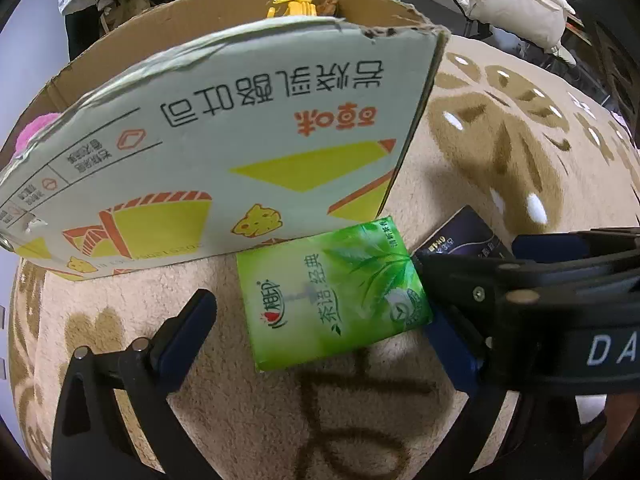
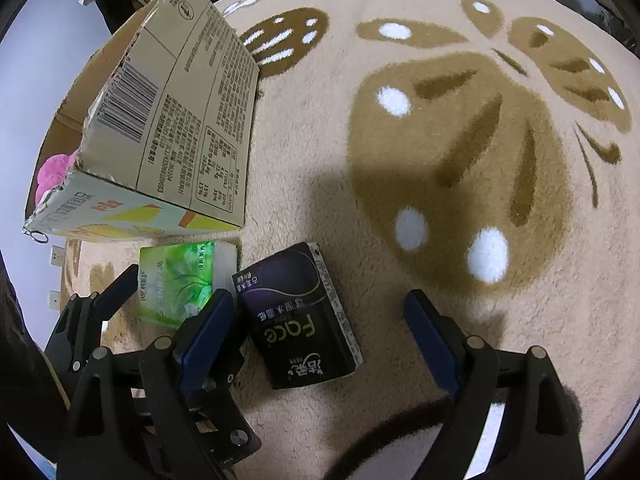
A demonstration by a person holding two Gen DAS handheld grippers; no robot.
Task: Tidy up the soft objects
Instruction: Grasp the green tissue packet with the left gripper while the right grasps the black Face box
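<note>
A green tissue pack (image 1: 334, 294) lies on the beige rug just in front of an open cardboard box (image 1: 224, 140). My left gripper (image 1: 320, 332) is open, its fingers on either side of the green pack. A black tissue pack (image 2: 300, 316) lies to the right of the green pack (image 2: 176, 280). My right gripper (image 2: 320, 336) is open, with the black pack between its fingers. The left gripper's fingers (image 2: 116, 288) show in the right wrist view, around the green pack. The black pack (image 1: 464, 236) is partly hidden in the left wrist view behind the right gripper's finger (image 1: 452, 280).
The box (image 2: 160, 132) holds a pink plush item (image 2: 52, 172) and a yellow object (image 1: 296, 6). The beige rug (image 2: 460, 160) with brown patterns spreads right. Clutter, cushions and bags stand behind the box (image 1: 512, 4).
</note>
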